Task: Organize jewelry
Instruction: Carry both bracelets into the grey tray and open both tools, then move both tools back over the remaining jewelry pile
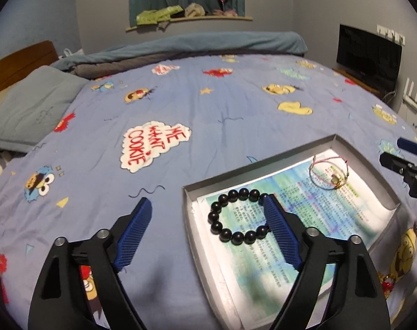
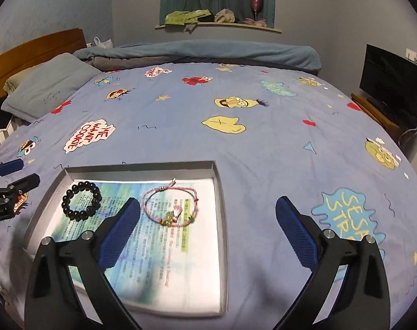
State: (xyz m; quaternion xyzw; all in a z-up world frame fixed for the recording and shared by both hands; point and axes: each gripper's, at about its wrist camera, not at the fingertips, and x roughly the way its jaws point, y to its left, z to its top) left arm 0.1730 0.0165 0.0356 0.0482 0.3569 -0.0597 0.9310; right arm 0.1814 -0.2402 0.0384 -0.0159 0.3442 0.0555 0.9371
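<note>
Blue cartoon-printed bedding (image 2: 235,148) was spread across the bed, with a grey pillow (image 2: 46,88) near the wooden headboard. On it a shallow grey cardboard tray (image 2: 220,200), lined with a printed paper sheet (image 2: 164,261), was set. Inside, a ring of round, glossy black beads, the black bead bracelet (image 1: 237,217), was seen by the left gripper (image 1: 208,209), whose ribbed blue fingers (image 1: 134,231) were spread wide and gripped nothing. A thin pink cord bracelet (image 2: 170,206) with small charms was laid just beyond the right gripper (image 2: 208,209), likewise wide open and empty.

black bead bracelet (image 2: 82,201) | pink cord bracelet (image 2: 170,206) | both flat in tray (image 2: 220,192)
</note>
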